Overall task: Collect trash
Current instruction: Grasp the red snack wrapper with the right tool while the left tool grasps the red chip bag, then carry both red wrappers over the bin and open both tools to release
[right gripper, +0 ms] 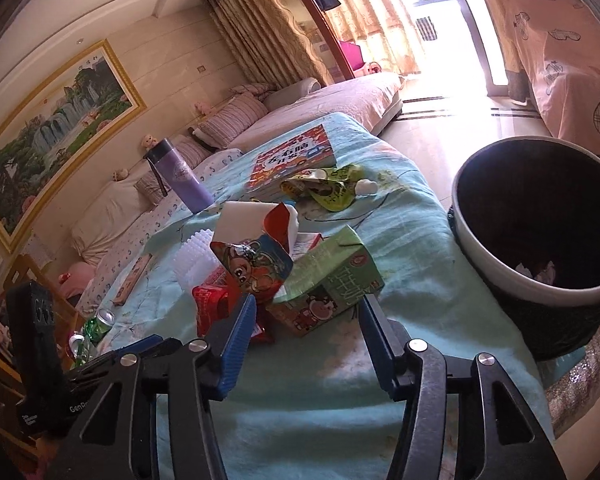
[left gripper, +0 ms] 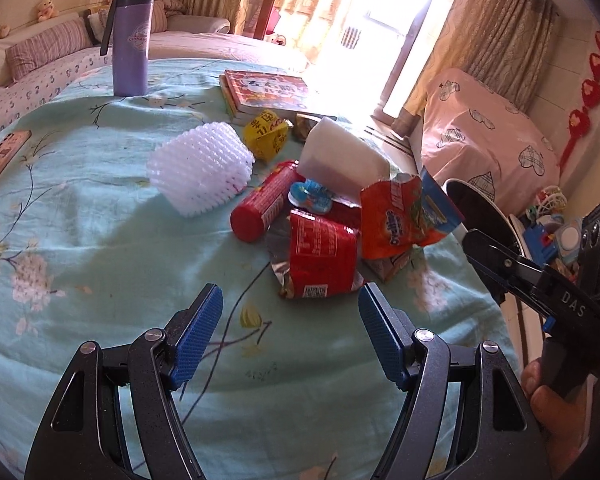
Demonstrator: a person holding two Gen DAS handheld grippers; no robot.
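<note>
The left gripper hangs with jaws spread wide and empty above the teal floral tablecloth, just near of a crumpled red snack wrapper. The right gripper is likewise spread, holding nothing, close to a green drink carton. Right of the pile stands a dark round waste bin.

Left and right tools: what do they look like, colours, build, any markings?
Both match: the left tool and right tool have black, speckled-finish linkage arms with triangular cut-outs and silver round pivot pins. Each finger carries a blue ribbed pad. Seen from the left wrist view, the right unit's body shows white "DAS" lettering. The left unit's black body shows partial "GenRo" text. No cables or sleeves visible.
</note>
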